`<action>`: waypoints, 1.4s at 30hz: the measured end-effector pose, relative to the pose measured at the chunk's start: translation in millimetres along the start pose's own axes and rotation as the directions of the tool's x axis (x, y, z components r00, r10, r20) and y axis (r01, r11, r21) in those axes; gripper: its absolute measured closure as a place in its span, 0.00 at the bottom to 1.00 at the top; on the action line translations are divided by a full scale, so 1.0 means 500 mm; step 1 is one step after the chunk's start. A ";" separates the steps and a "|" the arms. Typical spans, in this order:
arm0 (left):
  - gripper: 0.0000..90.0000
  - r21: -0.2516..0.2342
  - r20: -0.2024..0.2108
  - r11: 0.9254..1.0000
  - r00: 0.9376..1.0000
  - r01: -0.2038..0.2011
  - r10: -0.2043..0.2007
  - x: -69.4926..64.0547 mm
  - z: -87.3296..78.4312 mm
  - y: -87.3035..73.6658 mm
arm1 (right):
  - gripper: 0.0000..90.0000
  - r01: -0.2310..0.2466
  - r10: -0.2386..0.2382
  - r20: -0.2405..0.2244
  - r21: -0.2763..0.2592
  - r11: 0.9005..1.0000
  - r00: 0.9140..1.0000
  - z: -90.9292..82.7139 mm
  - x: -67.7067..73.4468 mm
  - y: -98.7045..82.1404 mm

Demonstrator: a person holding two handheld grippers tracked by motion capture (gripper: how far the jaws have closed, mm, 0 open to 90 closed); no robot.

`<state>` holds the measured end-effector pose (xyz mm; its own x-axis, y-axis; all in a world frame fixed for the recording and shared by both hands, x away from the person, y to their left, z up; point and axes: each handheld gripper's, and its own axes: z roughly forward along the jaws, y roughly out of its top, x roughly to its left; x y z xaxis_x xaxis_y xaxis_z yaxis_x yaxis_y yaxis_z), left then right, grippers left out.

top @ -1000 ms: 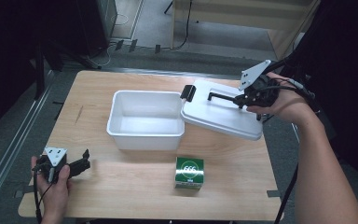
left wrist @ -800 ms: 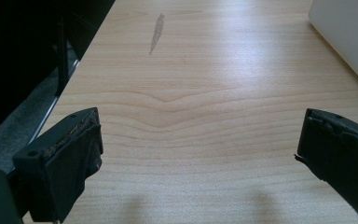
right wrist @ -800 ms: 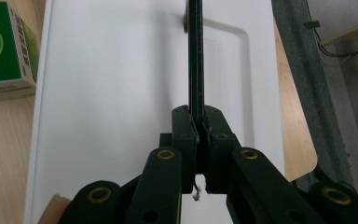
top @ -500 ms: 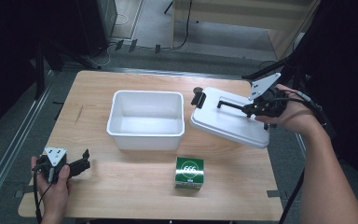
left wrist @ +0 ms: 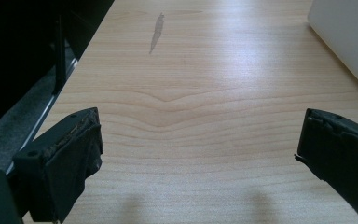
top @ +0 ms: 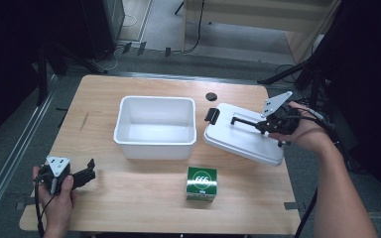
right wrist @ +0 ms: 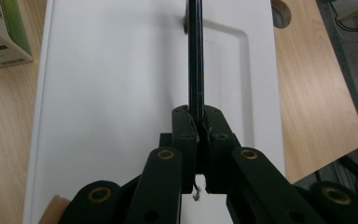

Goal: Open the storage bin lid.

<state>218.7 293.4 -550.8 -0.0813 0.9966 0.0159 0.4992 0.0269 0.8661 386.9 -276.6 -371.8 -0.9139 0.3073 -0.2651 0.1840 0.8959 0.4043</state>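
Observation:
An open white bin [top: 154, 126] stands in the middle of the wooden table [top: 129, 203]. Its white lid [top: 243, 144] hangs tilted just right of the bin, low over the table. My right gripper [top: 261, 125] is shut on the lid's thin black handle [top: 243, 120]; in the right gripper view the pads [right wrist: 184, 128] of this gripper [right wrist: 199, 122] pinch the handle bar [right wrist: 195, 60] above the lid [right wrist: 121, 93]. My left gripper [top: 87, 171] rests at the table's front left, open, with bare wood between its fingers [left wrist: 74, 149].
A green box [top: 201, 183] stands near the front edge, below the gap between bin and lid, and shows beside the lid [right wrist: 0, 28]. A round cable hole [top: 211, 96] lies behind the lid. The bin's wall [left wrist: 349, 42] is ahead-right of the left gripper.
The right gripper has carried the lid off the bin's right rim, to the right and down toward the table. The left hand has stayed put.

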 end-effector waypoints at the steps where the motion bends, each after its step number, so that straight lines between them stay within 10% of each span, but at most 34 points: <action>1: 0.01 -0.002 0.002 1.000 1.000 0.002 -0.002 0.000 0.000 0.000 | 0.95 -0.002 0.002 0.001 0.000 1.000 1.000 0.011 0.001 -0.006; 42: 0.01 -0.003 -0.004 1.000 1.000 0.009 -0.009 0.000 -0.001 -0.001 | 0.95 -0.047 0.045 0.038 0.072 0.996 0.998 0.150 0.050 -0.083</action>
<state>218.1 293.6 -550.9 -0.0896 0.9959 0.0100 0.4957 0.0359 0.8678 383.8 -281.9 -461.0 -0.8903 0.3591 -0.2802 0.2525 0.9011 0.3524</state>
